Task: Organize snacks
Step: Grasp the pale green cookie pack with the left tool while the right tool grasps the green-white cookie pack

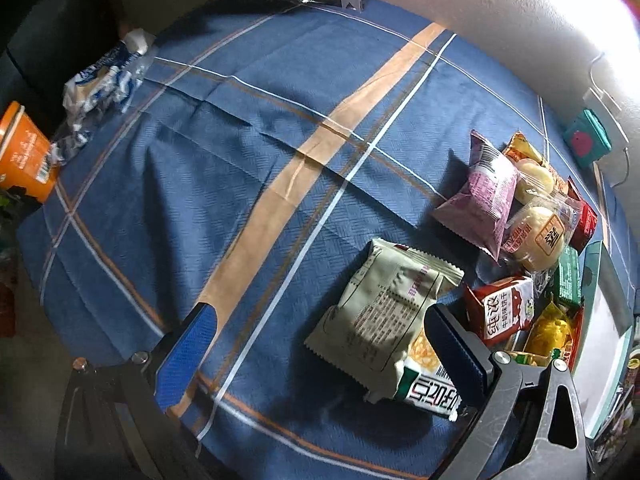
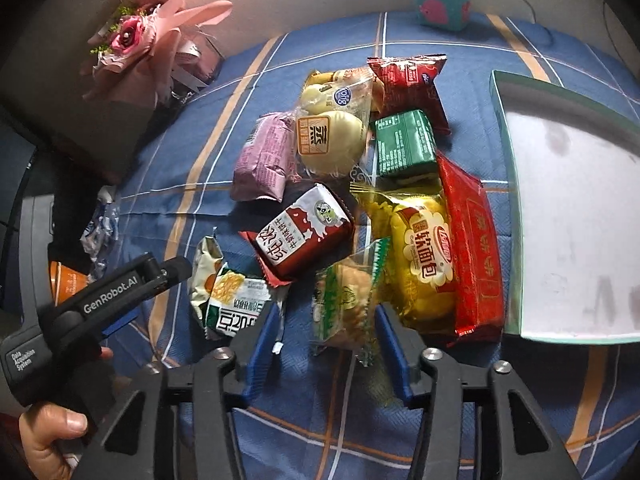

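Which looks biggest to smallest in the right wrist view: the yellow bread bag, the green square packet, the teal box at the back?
1. Yellow bread bag
2. Green square packet
3. Teal box, though it sits farthest away, so its rank against the green packet is unsure.

black tool (image 2: 326, 344), blue pads (image 2: 262, 344), seemingly steel screws
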A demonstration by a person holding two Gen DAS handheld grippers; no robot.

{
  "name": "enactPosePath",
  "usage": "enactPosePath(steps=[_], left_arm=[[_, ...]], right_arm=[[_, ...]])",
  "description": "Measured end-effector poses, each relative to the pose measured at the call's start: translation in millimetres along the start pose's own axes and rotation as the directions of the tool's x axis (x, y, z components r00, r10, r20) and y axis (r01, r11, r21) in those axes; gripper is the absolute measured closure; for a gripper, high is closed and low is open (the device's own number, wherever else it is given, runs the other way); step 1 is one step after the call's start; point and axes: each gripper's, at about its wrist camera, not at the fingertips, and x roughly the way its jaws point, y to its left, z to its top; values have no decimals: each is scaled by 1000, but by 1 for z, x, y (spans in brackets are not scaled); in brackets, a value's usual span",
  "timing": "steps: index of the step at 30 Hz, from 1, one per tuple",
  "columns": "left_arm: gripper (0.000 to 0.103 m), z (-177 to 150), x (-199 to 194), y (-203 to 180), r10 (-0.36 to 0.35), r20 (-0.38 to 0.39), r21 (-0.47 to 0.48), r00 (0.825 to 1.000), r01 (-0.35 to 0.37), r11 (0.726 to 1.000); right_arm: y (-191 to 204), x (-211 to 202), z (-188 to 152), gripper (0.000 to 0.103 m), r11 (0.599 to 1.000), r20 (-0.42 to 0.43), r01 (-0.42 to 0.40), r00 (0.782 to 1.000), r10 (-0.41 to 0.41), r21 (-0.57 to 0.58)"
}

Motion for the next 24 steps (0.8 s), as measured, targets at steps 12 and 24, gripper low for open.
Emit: enactPosePath(steps=[12,24], left_arm=[[18,11,26,-18,-75,-44,30,996,77,997],[41,19,39,-17,4,-39,11,999,-3,1000]], right_arm=[[2,25,7,59,1000,-67,23,997,-23,4],[31,40,4,37,989,-59,83,994,-91,-124]])
